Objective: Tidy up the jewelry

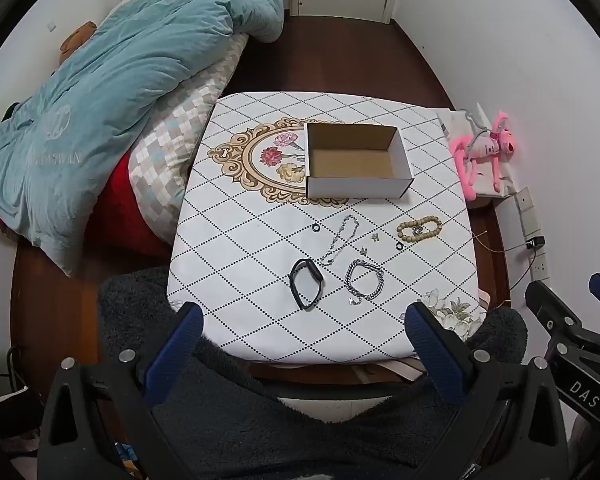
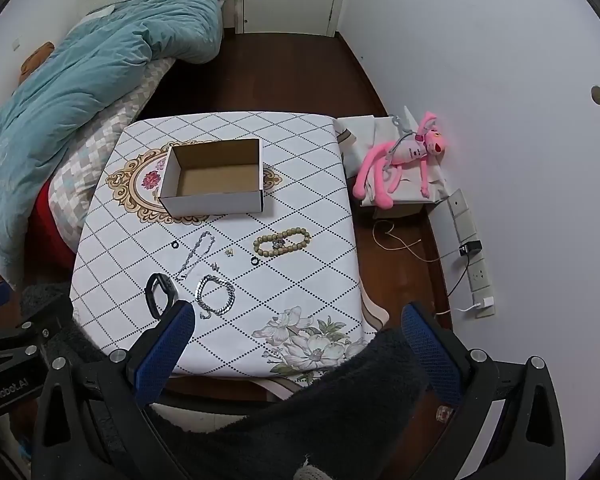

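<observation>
Nothing is stowed yet: your box [image 1: 358, 160] sits empty, every jewelry piece [image 1: 364, 279] lies on the counter [image 1: 260, 280], and both grippers [image 1: 304, 344] [image 2: 296, 344] gape wide, holding nothing.

A home bedroom: bed with teal duvet [image 1: 112, 92], pink plush toy [image 2: 404, 160].

An open, empty cardboard box [image 1: 358, 160] sits mid-desk toward the far edge. Between it and the near edge lie a beaded bracelet [image 1: 419, 228], silver chain [image 1: 340, 238], chunky silver bracelet [image 1: 365, 280], black band [image 1: 307, 283] and small rings.
</observation>
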Tool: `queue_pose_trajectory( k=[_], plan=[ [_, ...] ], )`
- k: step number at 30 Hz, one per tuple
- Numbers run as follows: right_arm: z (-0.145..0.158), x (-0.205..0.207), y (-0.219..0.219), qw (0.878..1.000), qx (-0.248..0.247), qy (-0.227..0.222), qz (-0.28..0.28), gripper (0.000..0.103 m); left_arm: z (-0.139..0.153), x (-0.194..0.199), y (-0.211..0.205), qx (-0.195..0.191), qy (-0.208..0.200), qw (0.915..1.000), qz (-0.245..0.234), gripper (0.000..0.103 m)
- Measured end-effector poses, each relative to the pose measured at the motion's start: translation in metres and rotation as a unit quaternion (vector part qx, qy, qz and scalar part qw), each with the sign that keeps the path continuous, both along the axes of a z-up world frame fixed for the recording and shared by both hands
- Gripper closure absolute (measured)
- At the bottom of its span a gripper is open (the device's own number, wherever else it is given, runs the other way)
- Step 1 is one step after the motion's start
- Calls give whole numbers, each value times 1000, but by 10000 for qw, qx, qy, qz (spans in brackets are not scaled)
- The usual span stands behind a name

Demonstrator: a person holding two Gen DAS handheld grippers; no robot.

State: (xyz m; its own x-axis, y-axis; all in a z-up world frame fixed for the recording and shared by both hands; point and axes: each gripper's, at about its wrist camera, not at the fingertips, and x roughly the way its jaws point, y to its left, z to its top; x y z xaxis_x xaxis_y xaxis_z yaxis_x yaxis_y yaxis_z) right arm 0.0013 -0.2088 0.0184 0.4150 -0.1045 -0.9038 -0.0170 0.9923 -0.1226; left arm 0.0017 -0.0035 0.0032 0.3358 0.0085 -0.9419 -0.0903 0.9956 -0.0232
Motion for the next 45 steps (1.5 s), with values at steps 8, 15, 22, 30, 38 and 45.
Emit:
queue_pose_trajectory(
  k=[8, 15, 22, 30, 38, 45],
  plan=[
    [2, -1, -2, 10000, 10, -7, -8, 0, 1, -1, -2, 13, -15, 10000, -7, 0],
    [6, -3, -1, 10000, 22, -15, -6, 0, 8, 1, -4, 16, -27, 10000, -19, 0],
    [7, -3, -2, 10000, 27, -26, -7, 0, 10, 2, -5, 13, -43, 10000, -25, 0],
    [12, -4, -2, 10000, 33, -41, -16, 0, 17, 4, -9, -2, -69, 10000, -36, 0],
    [15, -6, -2, 10000, 32, -56, -12, 0, 20, 3, -8, -14, -98, 9999, -39, 0],
    [14, -7, -2, 10000, 40, -64, -18, 0, 19, 2, -8, -13, -102, 9999, -45, 0]
  ],
)
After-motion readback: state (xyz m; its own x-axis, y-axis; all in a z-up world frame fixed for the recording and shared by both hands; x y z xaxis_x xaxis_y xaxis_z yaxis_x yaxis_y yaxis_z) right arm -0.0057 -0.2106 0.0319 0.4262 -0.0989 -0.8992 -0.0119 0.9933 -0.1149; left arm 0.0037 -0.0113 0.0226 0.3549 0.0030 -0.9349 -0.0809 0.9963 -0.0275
